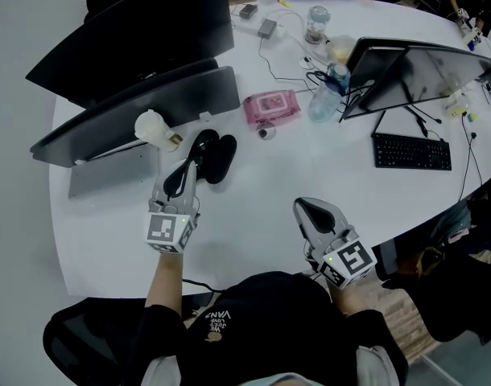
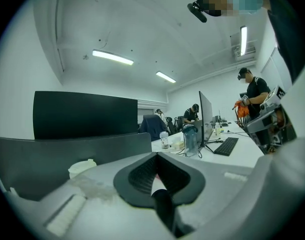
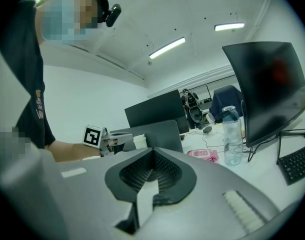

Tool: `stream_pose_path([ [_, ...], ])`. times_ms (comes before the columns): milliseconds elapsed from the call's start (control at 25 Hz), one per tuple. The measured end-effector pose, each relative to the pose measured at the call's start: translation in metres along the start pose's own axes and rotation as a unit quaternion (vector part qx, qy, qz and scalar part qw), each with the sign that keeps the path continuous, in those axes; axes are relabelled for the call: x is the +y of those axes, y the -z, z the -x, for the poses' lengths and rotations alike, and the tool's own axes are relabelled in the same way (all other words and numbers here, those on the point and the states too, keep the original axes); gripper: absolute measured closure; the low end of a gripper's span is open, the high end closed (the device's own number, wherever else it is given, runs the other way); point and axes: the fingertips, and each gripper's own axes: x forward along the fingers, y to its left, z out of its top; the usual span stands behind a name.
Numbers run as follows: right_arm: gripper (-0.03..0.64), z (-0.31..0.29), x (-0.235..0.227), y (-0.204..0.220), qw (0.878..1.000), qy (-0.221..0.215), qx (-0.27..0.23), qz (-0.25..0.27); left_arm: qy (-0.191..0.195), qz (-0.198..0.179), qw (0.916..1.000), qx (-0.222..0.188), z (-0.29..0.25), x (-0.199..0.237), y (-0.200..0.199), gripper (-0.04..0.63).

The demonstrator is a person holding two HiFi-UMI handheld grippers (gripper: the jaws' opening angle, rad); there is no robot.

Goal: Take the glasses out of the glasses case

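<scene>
**Both grippers clenched and empty beside the case**

Nearest to me are my own two tools. My left gripper (image 1: pixel 189 167) has its ribbed dark jaws pressed together at the tips, and its own view shows nothing caught between them. My right gripper (image 1: pixel 308 210) is clenched the same way and is also empty. It sits low on the white oval table (image 1: pixel 253 215), well apart from the left one.

The black glasses case (image 1: pixel 216 156) lies on the table as two rounded dark lobes side by side. My left gripper's tips are right at its near edge, and I cannot tell whether they touch it. I cannot make out any glasses in it.

A white lidded cup (image 1: pixel 151 127) stands just left of the case. Beyond it are a pink wipes packet (image 1: pixel 271 107) and a clear water bottle (image 1: pixel 323 98).
</scene>
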Motion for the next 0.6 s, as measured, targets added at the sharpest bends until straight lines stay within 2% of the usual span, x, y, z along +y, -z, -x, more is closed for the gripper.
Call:
stream_pose_path([
  [160, 0.615, -0.007, 0.000, 0.003, 1.000, 0.006, 0.006, -0.003, 0.002, 0.013, 0.9998, 0.012, -0.013, 0.014, 0.016, 0.594],
  [600, 0.615, -0.022, -0.003, 0.010, 1.000, 0.016, 0.021, -0.009, 0.011, 0.017, 0.9977, 0.065, -0.042, 0.032, 0.064, 0.594],
])
